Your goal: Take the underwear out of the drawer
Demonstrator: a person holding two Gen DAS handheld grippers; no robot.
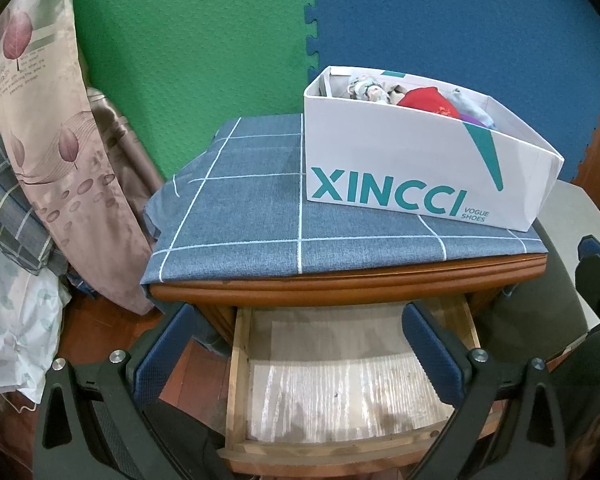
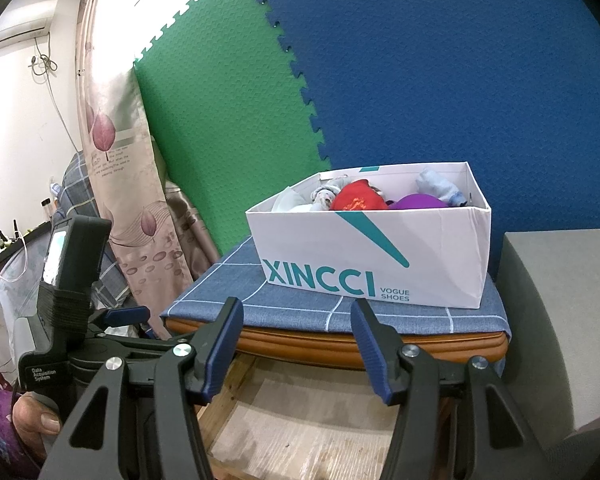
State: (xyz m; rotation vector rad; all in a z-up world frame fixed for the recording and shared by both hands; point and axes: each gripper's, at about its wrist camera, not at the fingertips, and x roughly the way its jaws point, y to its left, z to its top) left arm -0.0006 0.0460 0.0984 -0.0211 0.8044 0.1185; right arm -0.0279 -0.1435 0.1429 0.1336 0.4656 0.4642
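With the drawer (image 1: pixel 332 376) pulled out and bare, both your left gripper (image 1: pixel 296 356) and right gripper (image 2: pixel 296 344) open and empty, the underwear (image 2: pixel 356 198) lies in the shoe box (image 2: pixel 372 256), so removal looks finished.

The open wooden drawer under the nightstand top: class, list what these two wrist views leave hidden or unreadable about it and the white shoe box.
- Wooden drawer, left wrist view: its back is hidden under the brown nightstand top; the visible floor is bare.
- Same drawer, right wrist view: mostly blocked by the right hand-held gripper and cut off by the bottom edge.
- White cardboard shoe box: its walls hide the lower contents; the bundled garments cannot be identified.
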